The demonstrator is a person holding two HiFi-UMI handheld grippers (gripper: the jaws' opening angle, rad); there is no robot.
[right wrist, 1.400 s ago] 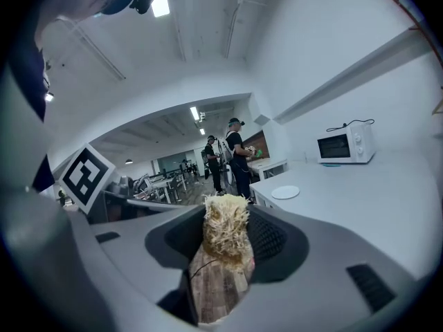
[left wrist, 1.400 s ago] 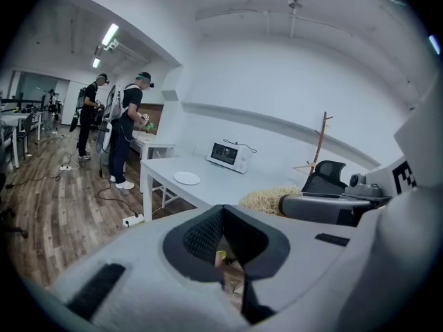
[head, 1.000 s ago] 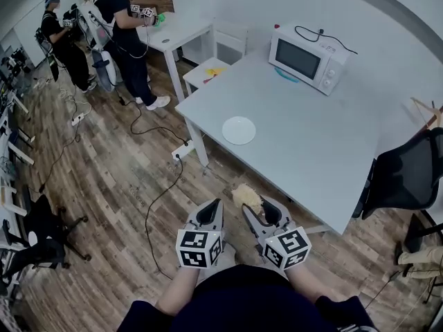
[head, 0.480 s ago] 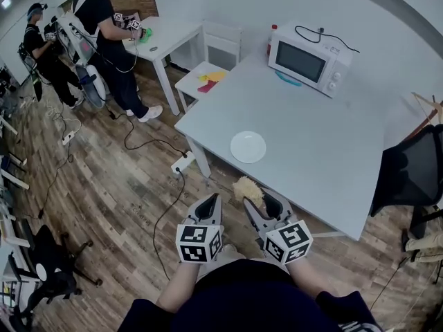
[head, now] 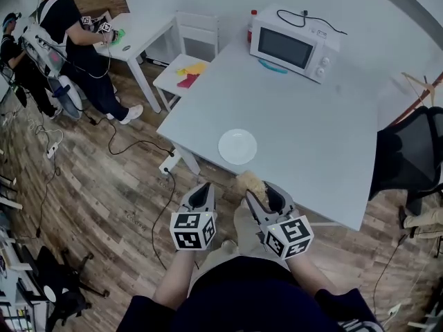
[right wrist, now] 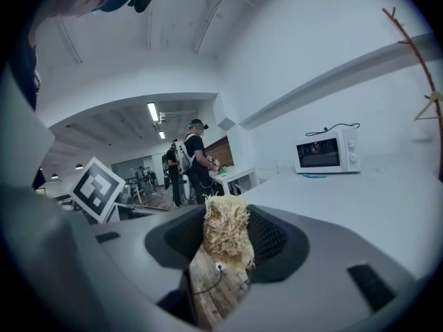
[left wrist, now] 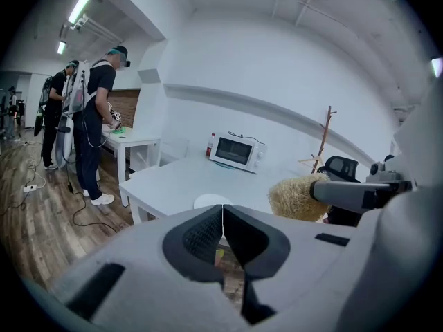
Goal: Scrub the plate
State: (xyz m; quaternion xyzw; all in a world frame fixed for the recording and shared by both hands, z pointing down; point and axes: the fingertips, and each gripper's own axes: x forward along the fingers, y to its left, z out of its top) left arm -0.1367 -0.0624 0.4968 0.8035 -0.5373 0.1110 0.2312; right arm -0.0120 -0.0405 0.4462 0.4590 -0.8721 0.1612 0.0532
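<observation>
While the right gripper (head: 261, 194) is clamped on the wooden handle of a scrub brush (head: 248, 182), with the straw-coloured bristles poking out ahead of its jaws, the left gripper (head: 200, 194) has its jaws pressed together on nothing. Both hang just short of the near edge of the white table (head: 325, 151). The plate (head: 237, 146) lies flat on that table close to the near edge and not far from the left corner, apart from both grippers and untouched. The main risk, as I judge it, is that the plate sits loose on a smooth top. A scrubbing stroke with nothing bracing it would likely push it along, and a stroke towards the person could carry it over the edge to the wooden floor. The left gripper would have to open onto the rim or press down on it to prevent that. A second risk is the brush itself (the hold looks to be on the handle alone). Hard pressure on the bristles could lever the handle round between the pads, so the wood scrapes the plate instead of the bristles.
</observation>
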